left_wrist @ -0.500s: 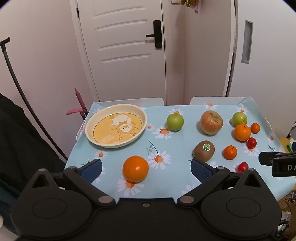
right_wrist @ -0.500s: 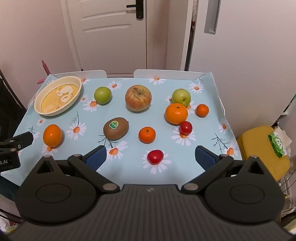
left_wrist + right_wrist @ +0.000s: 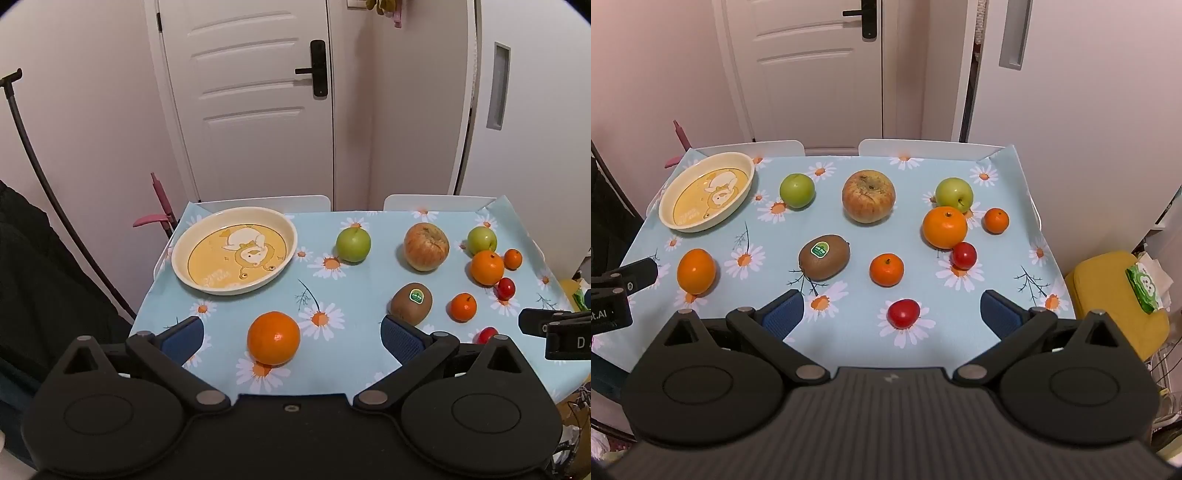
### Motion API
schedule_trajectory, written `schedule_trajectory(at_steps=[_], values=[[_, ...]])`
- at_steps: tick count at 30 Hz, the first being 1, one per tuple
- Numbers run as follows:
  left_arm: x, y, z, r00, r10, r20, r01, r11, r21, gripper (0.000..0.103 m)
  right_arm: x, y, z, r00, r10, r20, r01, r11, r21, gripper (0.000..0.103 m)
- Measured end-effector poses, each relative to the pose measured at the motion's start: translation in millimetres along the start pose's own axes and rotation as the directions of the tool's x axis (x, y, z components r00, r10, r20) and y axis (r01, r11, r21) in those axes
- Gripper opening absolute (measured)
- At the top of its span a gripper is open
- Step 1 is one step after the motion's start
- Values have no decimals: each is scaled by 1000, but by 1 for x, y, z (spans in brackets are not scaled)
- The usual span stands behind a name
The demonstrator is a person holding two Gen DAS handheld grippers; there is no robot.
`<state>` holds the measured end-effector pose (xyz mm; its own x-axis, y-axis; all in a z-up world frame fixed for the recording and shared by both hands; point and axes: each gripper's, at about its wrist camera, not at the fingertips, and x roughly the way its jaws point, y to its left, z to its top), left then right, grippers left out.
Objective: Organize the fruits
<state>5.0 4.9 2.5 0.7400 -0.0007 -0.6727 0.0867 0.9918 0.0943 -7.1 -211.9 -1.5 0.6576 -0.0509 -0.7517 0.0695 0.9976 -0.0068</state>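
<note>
A cream and yellow plate (image 3: 284,230) (image 3: 746,164) sits empty at the table's far left. Fruits lie loose on the daisy tablecloth: an orange (image 3: 273,338) (image 3: 696,271), a kiwi (image 3: 412,304) (image 3: 823,256), a large reddish apple (image 3: 426,246) (image 3: 868,195), two green apples (image 3: 352,244) (image 3: 954,192), a second orange (image 3: 944,227), small mandarins (image 3: 886,270) and red tomatoes (image 3: 903,313). My left gripper (image 3: 291,334) is open with the near orange between its fingers' line. My right gripper (image 3: 892,310) is open above the near tomato.
The table (image 3: 1015,229) stands against white chairs (image 3: 923,146) and a door (image 3: 255,96). A yellow stool (image 3: 1115,295) with a tissue pack stands at the right. A pink-handled tool (image 3: 159,206) and dark fabric (image 3: 44,280) are at the left.
</note>
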Motion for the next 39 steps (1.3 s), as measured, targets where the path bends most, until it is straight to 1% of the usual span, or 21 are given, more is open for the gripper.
schedule_trajectory(at_steps=[7, 39], values=[[0, -2, -4, 1000, -4, 4, 4, 1000, 4, 103, -1, -1, 0, 1000, 0, 2, 0, 1000, 0, 103], [-1, 0, 2, 1000, -11, 6, 11, 1000, 9, 103, 2, 2, 3, 1000, 0, 5, 0, 1000, 5, 103]])
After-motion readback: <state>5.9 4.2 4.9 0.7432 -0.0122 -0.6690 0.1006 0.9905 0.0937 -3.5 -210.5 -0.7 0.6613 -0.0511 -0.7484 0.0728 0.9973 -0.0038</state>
